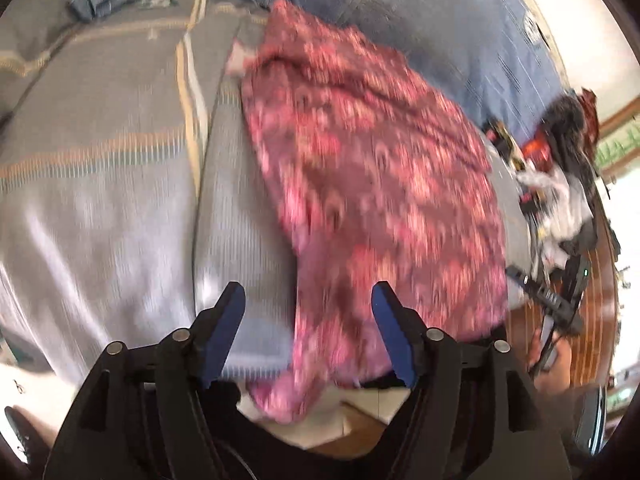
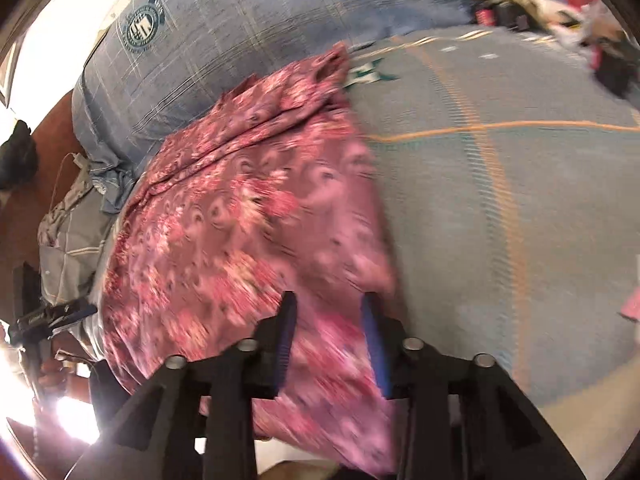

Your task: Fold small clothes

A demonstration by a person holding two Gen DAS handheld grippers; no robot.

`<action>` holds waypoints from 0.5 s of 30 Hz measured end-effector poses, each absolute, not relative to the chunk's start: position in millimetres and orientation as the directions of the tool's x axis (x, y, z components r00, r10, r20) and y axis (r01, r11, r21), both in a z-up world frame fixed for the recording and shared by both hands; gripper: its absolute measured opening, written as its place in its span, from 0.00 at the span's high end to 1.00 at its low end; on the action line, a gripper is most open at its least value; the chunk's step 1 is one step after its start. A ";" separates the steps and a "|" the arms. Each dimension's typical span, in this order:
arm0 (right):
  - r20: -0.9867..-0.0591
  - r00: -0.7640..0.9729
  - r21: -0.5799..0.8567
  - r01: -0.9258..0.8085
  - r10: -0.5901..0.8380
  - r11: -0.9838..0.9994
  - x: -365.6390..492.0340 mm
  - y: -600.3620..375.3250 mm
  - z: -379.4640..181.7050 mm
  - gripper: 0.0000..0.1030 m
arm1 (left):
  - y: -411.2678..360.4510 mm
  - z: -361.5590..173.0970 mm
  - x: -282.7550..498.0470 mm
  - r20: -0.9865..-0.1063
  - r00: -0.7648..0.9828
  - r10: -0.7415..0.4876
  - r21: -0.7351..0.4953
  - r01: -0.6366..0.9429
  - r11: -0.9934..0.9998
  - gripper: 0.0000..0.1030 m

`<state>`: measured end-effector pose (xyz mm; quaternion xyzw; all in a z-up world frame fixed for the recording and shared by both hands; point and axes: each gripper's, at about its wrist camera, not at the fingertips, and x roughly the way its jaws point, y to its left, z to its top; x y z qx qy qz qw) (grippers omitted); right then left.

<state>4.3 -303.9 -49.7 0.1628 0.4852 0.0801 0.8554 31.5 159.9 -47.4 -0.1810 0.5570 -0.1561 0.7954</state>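
Note:
A pink and red patterned garment [image 1: 360,160] lies spread on the bed, and its near end hangs over the front edge. My left gripper [image 1: 308,286] is open above the garment's left edge, where cloth and sheet show between its blue pads without touching them. In the right wrist view the same garment [image 2: 248,220] fills the middle. My right gripper [image 2: 329,295] is open over its near right edge, jaws a little apart, with cloth below them and not pinched. Both views are blurred.
The bed has a pale blue-grey sheet with orange stripes [image 1: 100,160] [image 2: 500,200]. A blue checked quilt [image 1: 420,20] [image 2: 240,20] is bunched along the far side. Mixed clutter [image 1: 552,168] [image 2: 560,12] lies at one end of the bed. Brown wooden floor [image 1: 588,320] lies beyond the edge.

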 end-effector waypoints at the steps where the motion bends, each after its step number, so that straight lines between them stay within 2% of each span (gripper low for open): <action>1: -0.804 0.519 0.352 0.020 0.291 0.936 -4.4 -309.8 -48.0 0.62 | 158.2 -55.4 22.3 -0.833 0.309 -0.458 -0.465 0.057 0.884 0.37; 4: -0.826 0.498 0.310 0.007 0.265 0.951 -25.1 -318.3 -47.5 0.56 | 149.9 -70.5 5.3 -0.845 0.269 -0.461 -0.459 0.074 0.885 0.37; 15: -0.887 0.324 0.272 -0.211 0.329 0.939 -41.7 -285.6 -94.0 0.54 | 127.1 -108.6 -7.8 -0.848 0.156 -0.507 -0.489 0.139 0.861 0.36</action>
